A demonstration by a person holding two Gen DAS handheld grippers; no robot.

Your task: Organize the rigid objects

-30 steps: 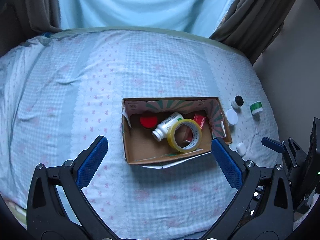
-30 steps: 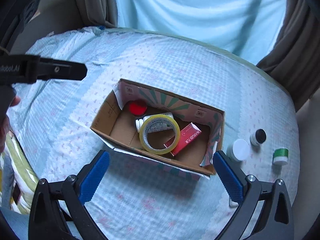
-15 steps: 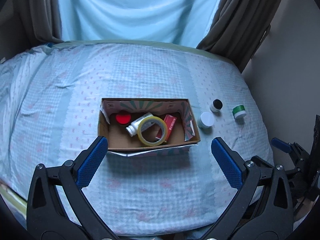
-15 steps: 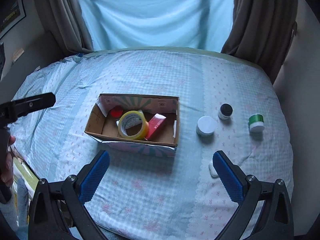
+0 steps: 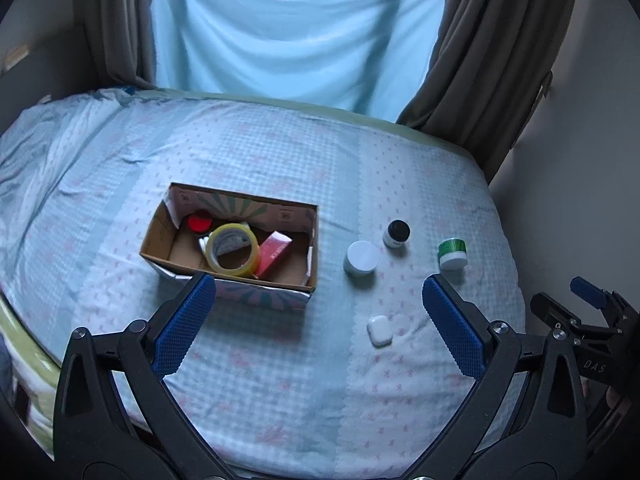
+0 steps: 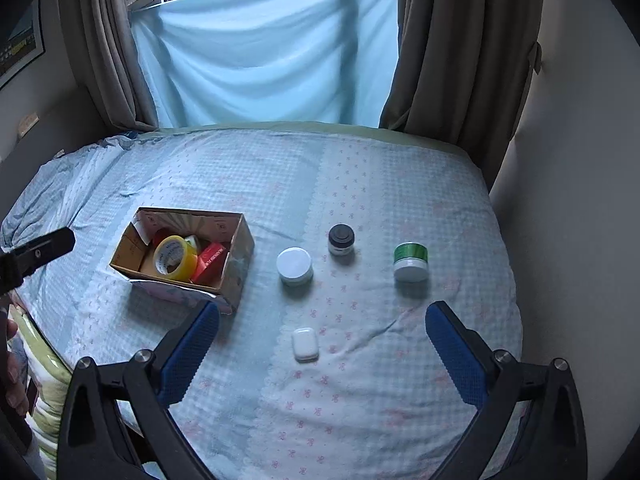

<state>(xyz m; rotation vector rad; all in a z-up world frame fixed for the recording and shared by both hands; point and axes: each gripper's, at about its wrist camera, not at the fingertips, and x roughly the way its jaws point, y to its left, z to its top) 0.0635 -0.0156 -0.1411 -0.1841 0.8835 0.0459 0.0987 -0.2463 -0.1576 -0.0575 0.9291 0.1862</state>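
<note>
An open cardboard box (image 5: 308, 248) (image 6: 240, 252) sits on the bed and holds a yellow tape roll (image 5: 234, 249) (image 6: 175, 258), a red carton (image 5: 274, 254), a red-capped item (image 5: 199, 223) and a partly hidden white bottle. To its right lie a white-lidded jar (image 5: 361, 258) (image 6: 295, 266), a black-lidded jar (image 5: 396, 233) (image 6: 341, 239), a green-banded jar (image 5: 452, 254) (image 6: 410, 262) and a small white case (image 5: 379, 331) (image 6: 305, 344). My left gripper (image 5: 320, 320) and right gripper (image 6: 322, 340) are both open and empty, held above the bed's near side.
The bed (image 5: 280, 152) has a light blue patterned sheet. Curtains (image 6: 460, 48) and a blue cloth (image 6: 264, 52) hang behind it. A wall (image 6: 580, 160) runs along the right. The right gripper shows at the right edge of the left wrist view (image 5: 592, 320).
Both grippers have pulled back and up from the box. The view has widened and shifted right, so the jars and white case now show fully. Both stay open.
</note>
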